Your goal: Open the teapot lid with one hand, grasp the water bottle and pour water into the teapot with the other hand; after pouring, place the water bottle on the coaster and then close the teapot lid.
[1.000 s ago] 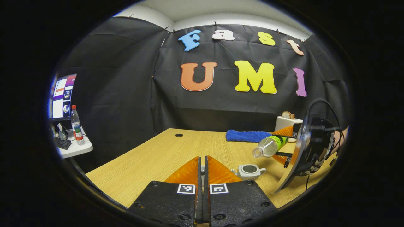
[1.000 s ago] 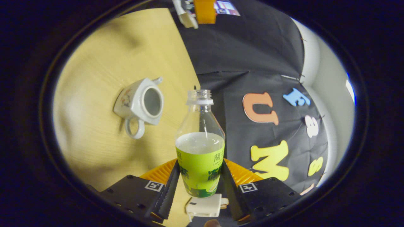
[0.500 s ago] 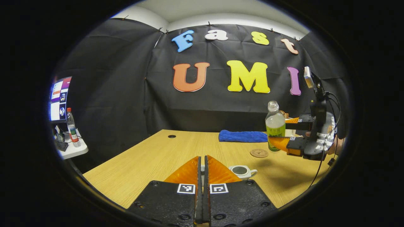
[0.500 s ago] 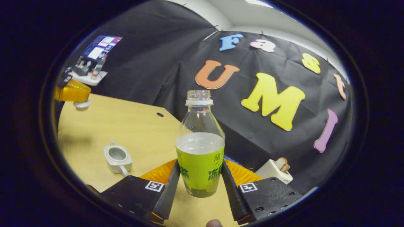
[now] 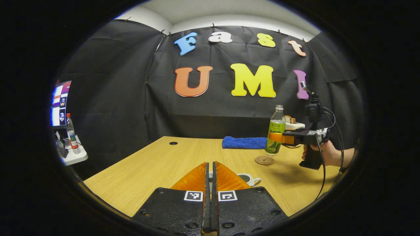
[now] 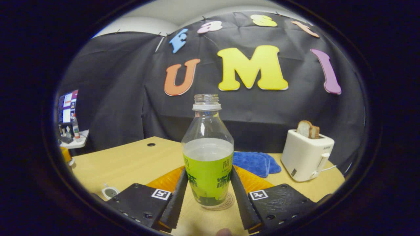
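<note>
In the left gripper view, my left gripper (image 5: 210,166) is shut, and a small pale piece shows between its fingers. Seen from the right gripper view, it hangs at the far left with the white teapot lid (image 6: 70,162) under its fingers. The open white teapot (image 5: 248,179) sits on the table just behind them, and appears again as the teapot (image 6: 110,191). My right gripper (image 6: 208,196) is shut on the green-labelled water bottle (image 6: 208,157). That bottle (image 5: 275,131) is upright, uncapped and part full. It is held just over the round coaster (image 5: 264,160), whose edge (image 6: 226,205) shows under its base.
A blue cloth (image 5: 244,142) lies at the back of the wooden table (image 5: 157,164). A white toaster (image 6: 306,155) with bread stands at the back right. Off the table's left edge is a small side table (image 5: 70,154) with a bottle and a monitor.
The right gripper swung the bottle from tilted over the teapot to upright, then carried it away to the right, over the coaster. The left gripper stayed shut and drew back slightly.
</note>
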`<state>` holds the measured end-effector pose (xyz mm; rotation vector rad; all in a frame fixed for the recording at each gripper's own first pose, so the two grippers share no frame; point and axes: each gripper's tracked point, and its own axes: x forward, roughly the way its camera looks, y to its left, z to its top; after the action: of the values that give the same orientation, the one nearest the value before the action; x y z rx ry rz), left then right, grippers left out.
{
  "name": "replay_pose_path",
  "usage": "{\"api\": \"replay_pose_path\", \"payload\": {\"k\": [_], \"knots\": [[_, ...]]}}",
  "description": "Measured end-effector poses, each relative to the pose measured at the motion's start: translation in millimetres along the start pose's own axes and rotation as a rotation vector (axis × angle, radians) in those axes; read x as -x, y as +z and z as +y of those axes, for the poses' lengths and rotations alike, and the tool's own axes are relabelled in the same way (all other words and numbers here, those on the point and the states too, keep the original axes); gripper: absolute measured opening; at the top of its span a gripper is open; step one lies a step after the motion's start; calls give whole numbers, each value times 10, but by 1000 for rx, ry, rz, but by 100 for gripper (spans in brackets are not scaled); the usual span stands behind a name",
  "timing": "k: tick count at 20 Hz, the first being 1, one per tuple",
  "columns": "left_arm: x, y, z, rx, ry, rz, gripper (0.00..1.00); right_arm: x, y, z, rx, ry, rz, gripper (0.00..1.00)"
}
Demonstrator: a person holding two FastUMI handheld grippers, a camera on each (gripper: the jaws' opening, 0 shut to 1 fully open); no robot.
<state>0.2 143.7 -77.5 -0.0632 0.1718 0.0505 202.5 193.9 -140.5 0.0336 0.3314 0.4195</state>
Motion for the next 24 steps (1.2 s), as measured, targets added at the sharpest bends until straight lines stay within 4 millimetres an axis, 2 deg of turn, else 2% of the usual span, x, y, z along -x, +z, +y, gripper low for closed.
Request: {"api": "replay_pose_path", "payload": {"k": [3, 5, 10, 14, 15, 16, 17, 19, 21, 24], "knots": [[-5, -32, 32, 2, 7, 10, 3, -185, -122, -61, 14, -24, 29, 72], [-4, -42, 38, 4, 11, 13, 3, -213, -174, -9, 11, -18, 41, 71], [-3, -9, 6, -6, 9, 4, 3, -335, -293, -21, 27, -36, 57, 72], [0, 7, -14, -11, 9, 1, 3, -340, -329, -40, 16, -41, 66, 74], [3, 18, -25, -11, 8, -2, 3, -322, -313, -24, 13, -36, 65, 77], [3, 33, -43, -13, 8, -5, 3, -294, -304, -10, 9, -31, 66, 94], [-6, 41, -67, -14, 8, -8, 3, -236, -282, 1, 6, -25, 62, 99], [-19, 69, -158, -23, 0, -19, 3, -34, -200, 53, 9, -8, 31, 98], [-71, 74, -286, -11, -18, -35, 2, 298, -153, 105, 16, 16, 10, 99], [-193, 32, -583, -18, -65, -38, 2, 899, -88, 26, 62, 11, -57, 97]]}}
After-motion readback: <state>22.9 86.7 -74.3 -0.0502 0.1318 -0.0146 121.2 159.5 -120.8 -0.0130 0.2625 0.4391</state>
